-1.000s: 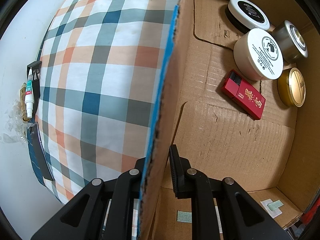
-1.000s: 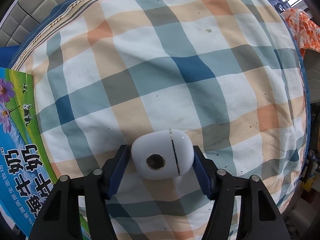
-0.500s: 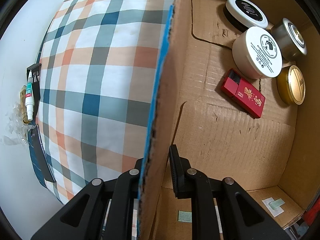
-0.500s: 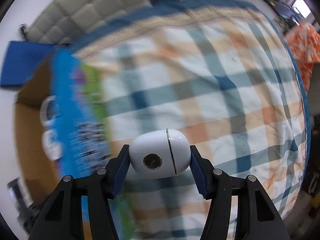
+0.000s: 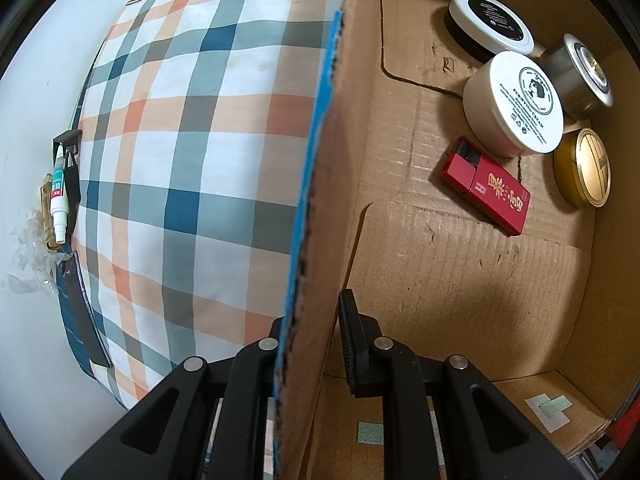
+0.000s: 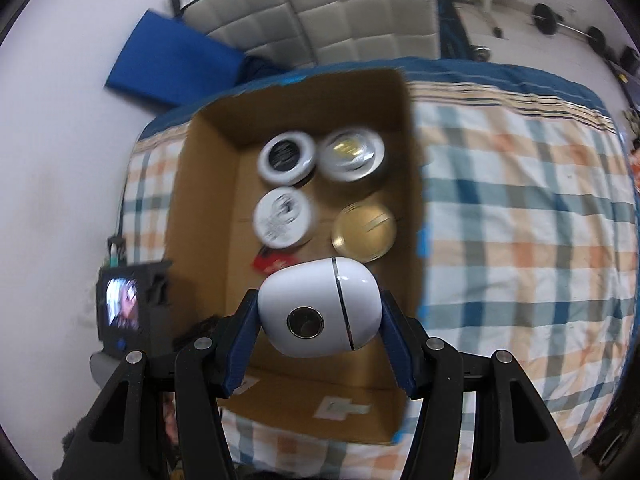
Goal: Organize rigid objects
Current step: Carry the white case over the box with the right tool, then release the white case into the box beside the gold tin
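Observation:
My right gripper is shut on a white egg-shaped case and holds it in the air above the open cardboard box. Inside the box lie a white cream jar, a black-lidded jar, a silver tin, a gold tin and a red pack. My left gripper is shut on the box's side wall, one finger outside and one inside.
The box rests on a plaid-covered bed. A white tube and a black clip lie beside the bed at the left. A grey padded headboard and a blue cushion stand behind the box. Barbell weights are on the far floor.
The right gripper rose with the white case and swung from over the plaid bedding to above the box. The left gripper stayed clamped on the wall.

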Demonstrator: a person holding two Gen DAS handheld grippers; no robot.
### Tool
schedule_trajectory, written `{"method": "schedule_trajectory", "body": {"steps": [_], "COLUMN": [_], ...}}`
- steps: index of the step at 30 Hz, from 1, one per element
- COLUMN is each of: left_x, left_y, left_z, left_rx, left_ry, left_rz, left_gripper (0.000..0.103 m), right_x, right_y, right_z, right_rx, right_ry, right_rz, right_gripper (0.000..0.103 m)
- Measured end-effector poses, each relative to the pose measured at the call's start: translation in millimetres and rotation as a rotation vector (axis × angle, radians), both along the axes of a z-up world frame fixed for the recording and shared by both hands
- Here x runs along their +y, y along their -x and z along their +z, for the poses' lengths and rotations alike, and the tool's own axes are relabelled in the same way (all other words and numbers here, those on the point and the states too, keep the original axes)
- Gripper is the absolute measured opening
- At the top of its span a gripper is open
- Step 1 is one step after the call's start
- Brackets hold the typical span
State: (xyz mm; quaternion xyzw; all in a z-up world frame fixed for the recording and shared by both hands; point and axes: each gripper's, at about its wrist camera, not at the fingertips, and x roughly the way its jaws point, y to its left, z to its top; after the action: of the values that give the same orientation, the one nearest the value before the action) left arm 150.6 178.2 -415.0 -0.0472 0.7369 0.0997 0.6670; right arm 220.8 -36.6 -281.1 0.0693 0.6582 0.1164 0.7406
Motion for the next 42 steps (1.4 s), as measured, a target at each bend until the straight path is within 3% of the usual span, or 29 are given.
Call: {"method": "schedule_trajectory", "body": {"steps": [11, 19, 35, 38, 42], "left_x": [1, 1, 3, 5, 8], "left_y": [1, 2, 2, 3, 2], "left_z": [-2, -2, -5, -2, 12], "left_rx": [-0.002, -0.002, -0.002, -0.009, -0.032], "left_ry": [0.003, 0.002, 0.003, 0.003, 0.008], "left_rz": [-0.001, 0.0, 0.003, 0.011, 0.026], "left_gripper": [0.013, 0.013, 0.013, 0.014, 0.018], "right_x": [28, 34, 30, 30, 29], "right_y": [3, -5, -10, -10, -9], "right_z": [-67, -98, -117, -114, -105], "right_rx": [0.07, 0.109, 0.134, 0.13, 0.12], "right_ry": [0.074, 0.128, 0.178, 0.175, 0.175], "right_rz": [0.004, -0.001, -0.019, -0.019, -0.021], "right_gripper": [0.061, 0.061, 0.062, 0.072, 0.079]}}
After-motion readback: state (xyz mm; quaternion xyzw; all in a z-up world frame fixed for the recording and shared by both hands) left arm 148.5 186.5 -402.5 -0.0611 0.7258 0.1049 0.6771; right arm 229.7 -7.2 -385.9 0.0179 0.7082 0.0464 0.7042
